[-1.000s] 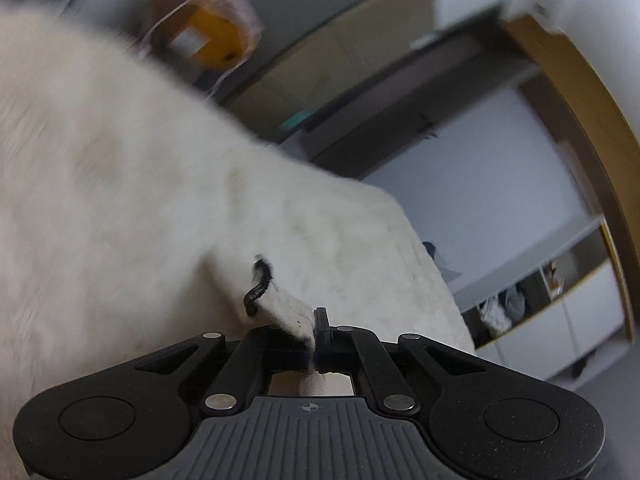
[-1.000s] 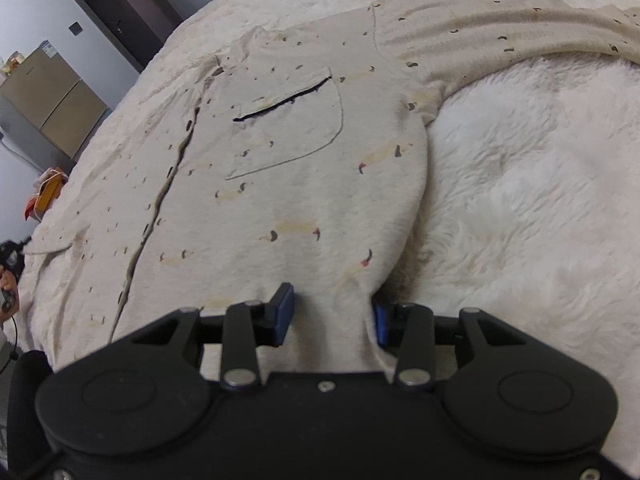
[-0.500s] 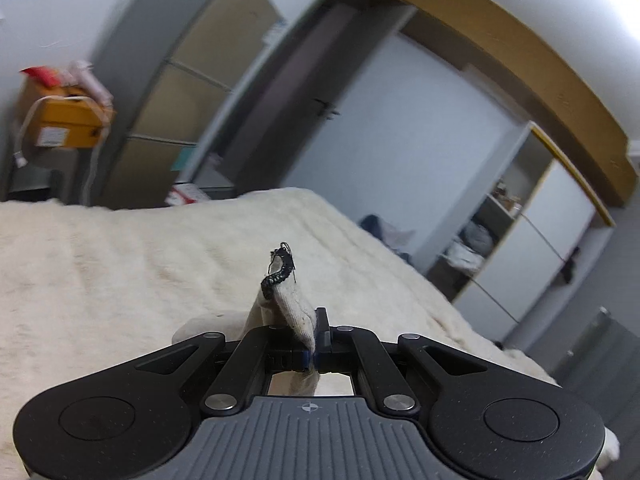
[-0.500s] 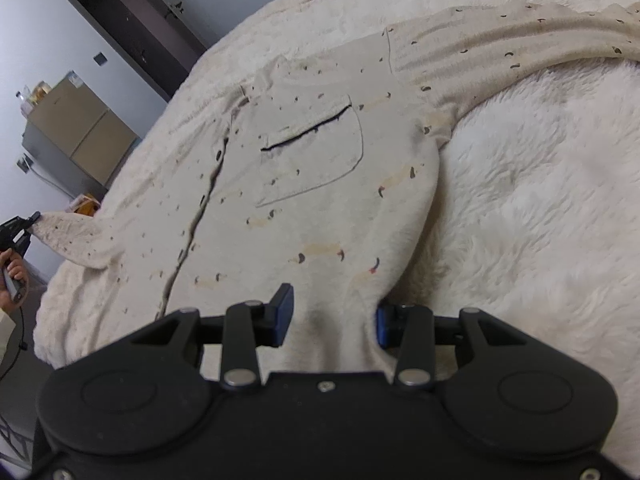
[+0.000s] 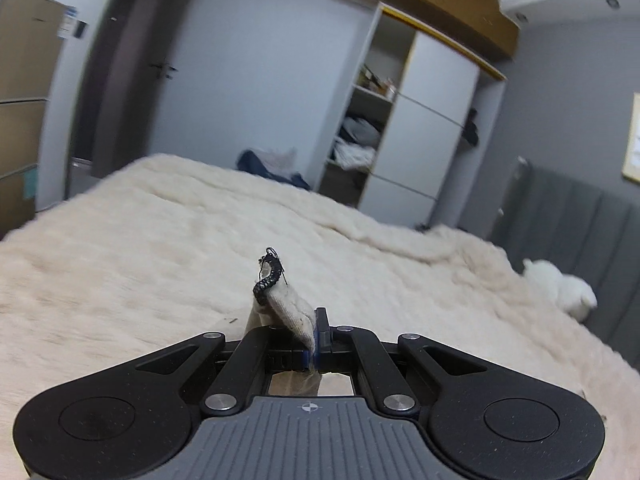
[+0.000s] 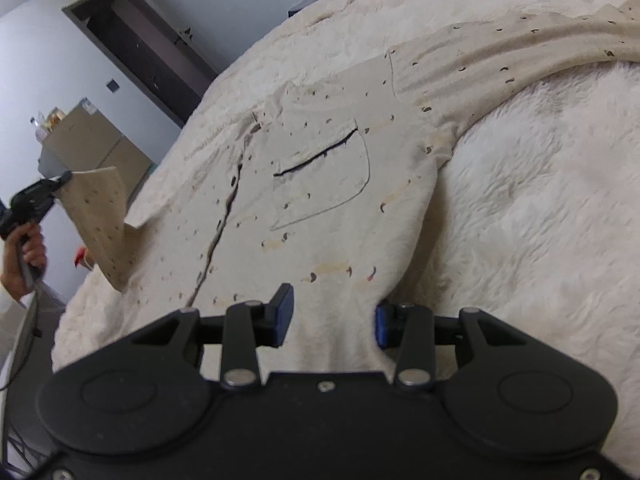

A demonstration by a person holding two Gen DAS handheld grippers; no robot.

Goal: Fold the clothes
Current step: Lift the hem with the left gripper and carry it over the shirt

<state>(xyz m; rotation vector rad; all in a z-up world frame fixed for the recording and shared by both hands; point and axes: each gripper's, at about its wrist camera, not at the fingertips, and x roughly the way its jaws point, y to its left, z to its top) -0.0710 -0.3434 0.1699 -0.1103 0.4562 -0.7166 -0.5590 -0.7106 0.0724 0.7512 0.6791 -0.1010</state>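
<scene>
A cream cardigan point(image 6: 320, 184) with small dark marks and a chest pocket lies spread flat on the fluffy white bed cover point(image 6: 540, 208). My left gripper point(image 5: 316, 344) is shut on the cuff point(image 5: 288, 312) of its left sleeve, which has a black trim. In the right wrist view the left gripper point(image 6: 60, 182) holds that sleeve point(image 6: 100, 220) lifted above the bed's left edge. My right gripper point(image 6: 332, 316) is open, with the hem of the cardigan lying between its blue pads point(image 6: 284, 308). The other sleeve point(image 6: 520, 52) stretches to the far right.
A wardrobe with open shelves point(image 5: 400, 128) and a dark door point(image 5: 120, 80) stand beyond the bed. A grey headboard point(image 5: 560, 232) and a white plush toy point(image 5: 560, 288) are at the right. A cabinet point(image 6: 92, 148) stands left of the bed.
My left gripper has lifted the sleeve cuff up off the bed and turned toward the room. The right gripper has stayed open over the hem.
</scene>
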